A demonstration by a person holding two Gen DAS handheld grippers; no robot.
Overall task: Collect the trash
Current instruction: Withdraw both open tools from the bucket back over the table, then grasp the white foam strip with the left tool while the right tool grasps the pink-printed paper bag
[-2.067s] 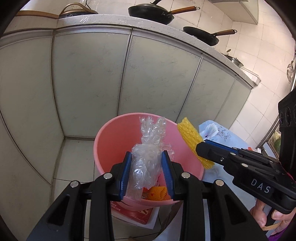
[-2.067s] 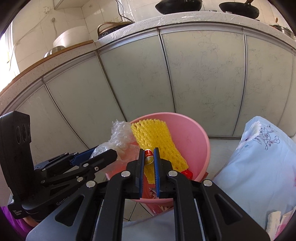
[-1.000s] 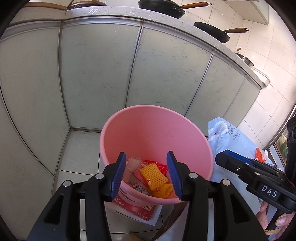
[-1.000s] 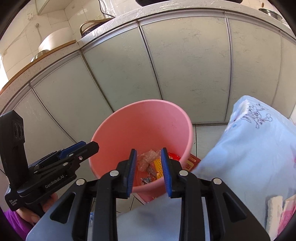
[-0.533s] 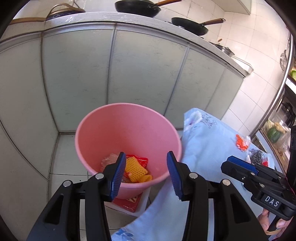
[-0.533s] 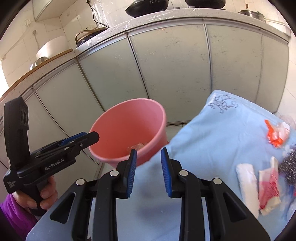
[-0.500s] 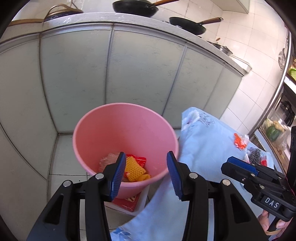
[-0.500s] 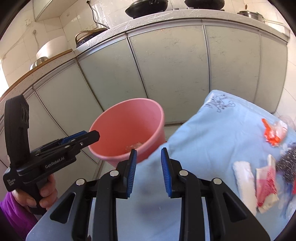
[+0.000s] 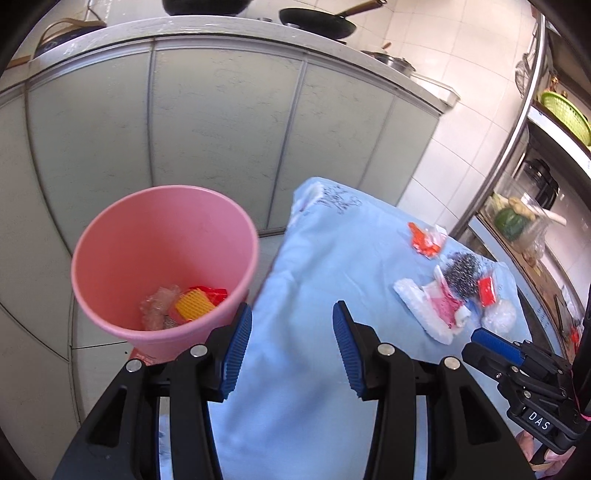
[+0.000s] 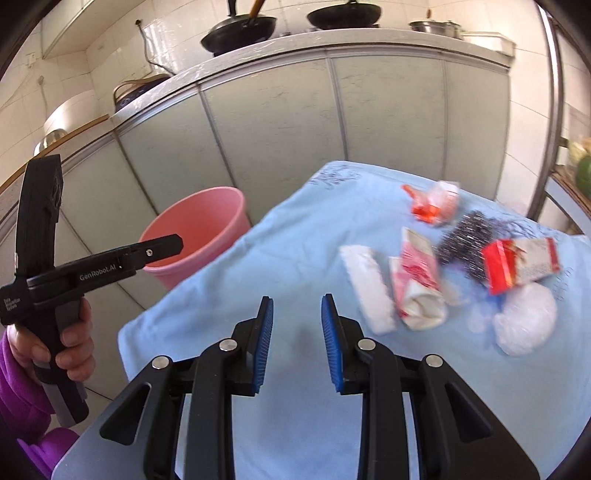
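A pink bucket [image 9: 110, 236] [image 10: 207, 214] stands on the floor left of a table under a light blue cloth [image 9: 332, 266] [image 10: 295, 258]. In it lie yellow foam netting [image 9: 192, 304], a clear plastic bag [image 9: 159, 304] and a red wrapper [image 9: 212, 293]. On the cloth lie a white foam strip [image 10: 365, 288], a pink-and-white wrapper [image 10: 417, 284], a steel wool pad [image 10: 465, 240], a red-and-white packet [image 10: 517, 264], an orange wrapper [image 10: 428, 203] and a clear plastic ball [image 10: 524, 319]. My left gripper [image 9: 291, 347] is open and empty over the cloth's edge beside the bucket. My right gripper [image 10: 293, 343] is open and empty, short of the trash.
Grey cabinet doors [image 9: 221, 129] under a counter with pans [image 10: 240, 27] stand behind the bucket. A metal rack [image 9: 532, 155] with vegetables and a green basket stands at the right. A red box [image 9: 138, 356] sits under the bucket.
Both grippers let go of the plastic bag and the yellow netting into the bucket. Both have since swung right, from over the bucket to over the blue cloth.
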